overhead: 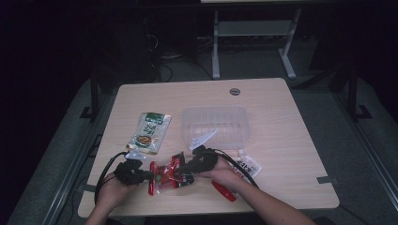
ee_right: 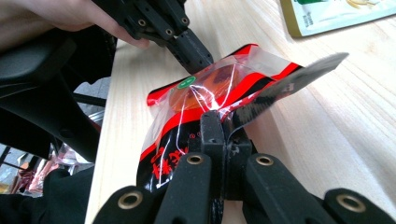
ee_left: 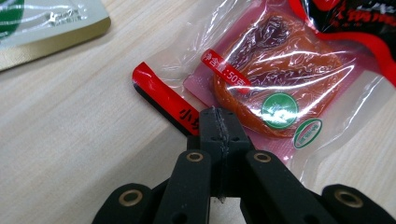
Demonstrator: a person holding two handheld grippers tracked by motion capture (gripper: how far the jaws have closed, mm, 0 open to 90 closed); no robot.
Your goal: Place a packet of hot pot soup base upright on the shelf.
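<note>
Table (overhead: 291, 140): pale wood, at the middle of the high view, dark floor around it.
Clear tray (overhead: 215, 125): open plastic box at the frame's centre, just above the hands.
Green pouch (overhead: 150, 131): lies flat left of the clear tray, apart from it.
White packet (overhead: 248, 165): lower right of the tray, partly under the right forearm and a black cable.
Red snack packet (overhead: 166, 176): lower centre of the high view, held between both grippers; clear film with red and black edges, an orange slab and a green round sticker inside.
Left gripper (ee_left: 218, 122): pressed together on the packet's clear edge beside the red strip.
Right gripper (ee_right: 219, 127): pinching the packet's printed red-and-black end, which is lifted off the table.
</note>
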